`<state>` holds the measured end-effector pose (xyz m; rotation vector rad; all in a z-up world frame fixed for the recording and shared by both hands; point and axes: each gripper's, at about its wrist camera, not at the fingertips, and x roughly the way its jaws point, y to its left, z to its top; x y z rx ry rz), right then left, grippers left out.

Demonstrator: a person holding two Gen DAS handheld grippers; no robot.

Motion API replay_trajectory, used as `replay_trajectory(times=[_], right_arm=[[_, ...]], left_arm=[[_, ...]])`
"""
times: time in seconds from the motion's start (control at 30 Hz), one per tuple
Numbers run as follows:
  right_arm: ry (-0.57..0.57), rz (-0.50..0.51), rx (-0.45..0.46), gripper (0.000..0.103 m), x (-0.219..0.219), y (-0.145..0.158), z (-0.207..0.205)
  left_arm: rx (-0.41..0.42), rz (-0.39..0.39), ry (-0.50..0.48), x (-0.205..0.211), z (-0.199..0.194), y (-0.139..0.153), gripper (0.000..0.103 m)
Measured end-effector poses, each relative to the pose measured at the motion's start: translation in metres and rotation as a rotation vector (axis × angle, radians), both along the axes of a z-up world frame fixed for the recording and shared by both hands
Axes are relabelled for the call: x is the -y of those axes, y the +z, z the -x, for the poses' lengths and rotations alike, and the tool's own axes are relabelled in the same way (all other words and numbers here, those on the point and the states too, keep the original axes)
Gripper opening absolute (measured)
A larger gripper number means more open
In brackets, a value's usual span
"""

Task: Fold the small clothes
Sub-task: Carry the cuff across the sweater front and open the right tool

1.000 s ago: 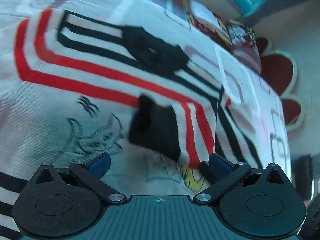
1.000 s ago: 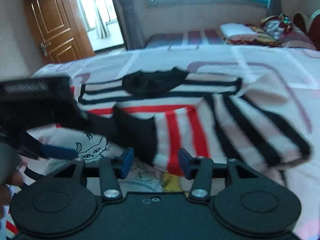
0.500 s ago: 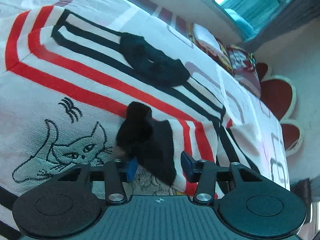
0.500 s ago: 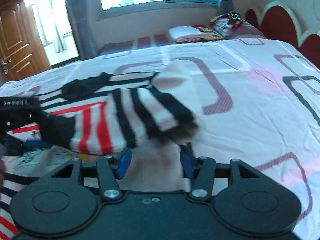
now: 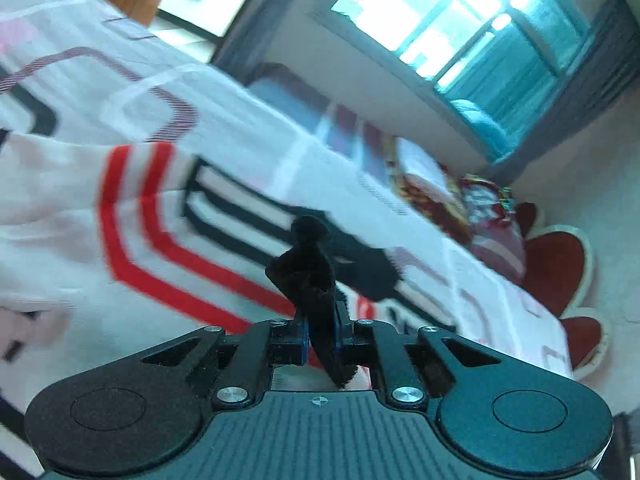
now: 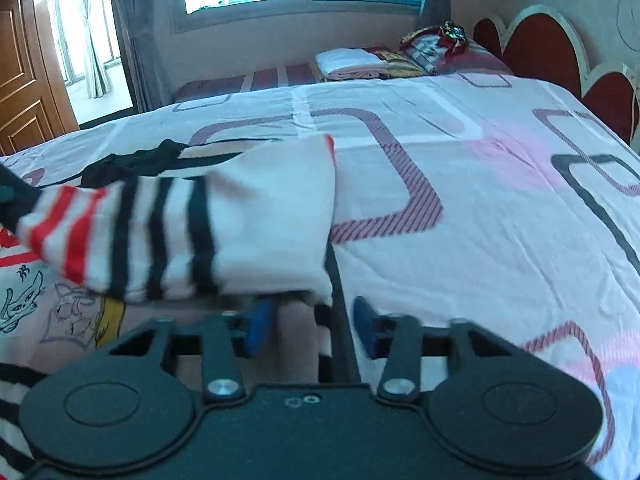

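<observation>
A white sweater (image 5: 132,232) with red and black stripes lies spread on the bed, its black collar (image 5: 368,272) beyond my left gripper. My left gripper (image 5: 320,328) is shut on the sleeve's black cuff (image 5: 308,268), which sticks up between the pads. In the right wrist view the striped sleeve (image 6: 200,232) is raised and stretched leftward above the cat print on the sweater body (image 6: 60,312). My right gripper (image 6: 312,328) is closing around the sleeve's white lower edge. The fabric sits between the blue pads, and the right pad is still slightly off it.
The sweater lies on a patterned pink and white bedsheet (image 6: 480,220). Folded cloths and pillows (image 6: 352,64) lie at the far end, under the window. A red scalloped headboard (image 6: 536,52) runs along the right. A wooden door (image 6: 24,100) stands far left.
My left gripper closed on the black cuff and lifted it off the sweater. My right gripper travelled right along the sleeve to its white end, and its jaws narrowed.
</observation>
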<state>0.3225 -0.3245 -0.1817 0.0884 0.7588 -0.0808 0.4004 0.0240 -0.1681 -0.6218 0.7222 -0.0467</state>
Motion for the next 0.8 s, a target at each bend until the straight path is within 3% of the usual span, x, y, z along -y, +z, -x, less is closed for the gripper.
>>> replay_trajectory(times=[0.17, 0.27, 0.33, 0.47, 0.57, 0.67, 0.8], right_arm=[[0.002, 0.004, -0.020, 0.022, -0.003, -0.009, -0.012], [-0.014, -0.039, -0.018, 0.018, 0.008, -0.011, -0.010], [-0.034, -0.085, -0.015, 0.015, 0.018, -0.016, -0.008], [-0.028, -0.084, -0.052, 0.015, 0.016, -0.010, -0.004], [-0.035, -0.147, -0.043, 0.025, 0.026, 0.002, 0.008], [-0.025, -0.145, 0.006, 0.028, 0.028, 0.017, 0.009], [-0.025, -0.196, 0.018, 0.032, 0.031, 0.022, -0.024]], left_arm=[[-0.116, -0.004, 0.050, -0.016, 0.005, -0.043, 0.011], [-0.124, -0.017, 0.054, -0.015, 0.007, -0.057, 0.011], [-0.130, -0.039, 0.043, -0.013, 0.006, -0.053, 0.011], [-0.103, -0.112, 0.069, -0.019, 0.021, -0.027, 0.012], [-0.055, -0.130, 0.102, -0.028, 0.036, -0.006, 0.012], [-0.028, -0.140, 0.029, -0.018, 0.025, 0.004, 0.012], [-0.049, -0.138, -0.059, 0.015, -0.006, -0.003, 0.012]])
